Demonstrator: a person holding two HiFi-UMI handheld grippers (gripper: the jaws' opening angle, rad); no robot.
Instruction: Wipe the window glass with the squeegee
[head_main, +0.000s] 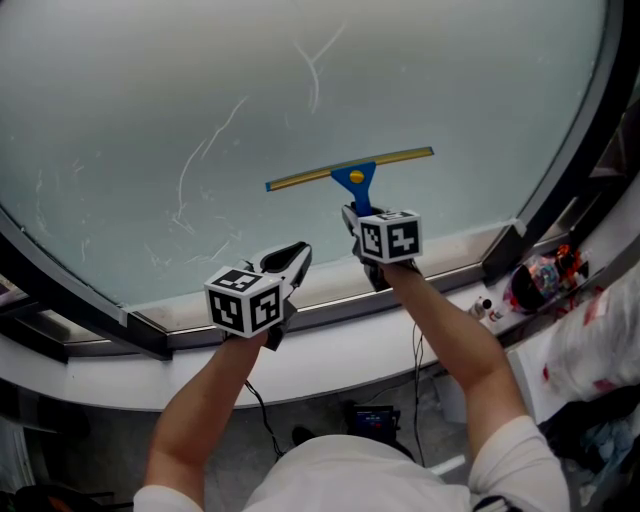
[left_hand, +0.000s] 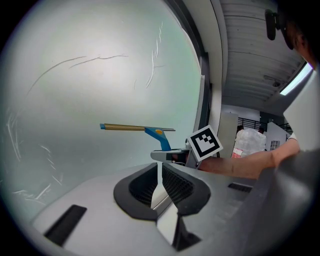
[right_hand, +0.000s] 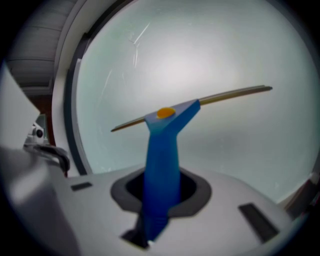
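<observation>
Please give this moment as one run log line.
right tool: shut on squeegee | squeegee: blade against window glass | left tool: shut, empty

I read the window glass (head_main: 200, 100) as smooth, with a milky matt look and fine pale streaks. The squeegee (right_hand: 161, 150) has a glossy blue plastic handle and a brass-coloured, metal-looking blade strip. The left gripper (left_hand: 159, 172) and right gripper (right_hand: 161, 187) have matt grey plastic shells. The left gripper's black pads (left_hand: 177, 184) are ribbed.

Left tongs (head_main: 298, 254) closed, right tongs (head_main: 355, 218) gripping
</observation>
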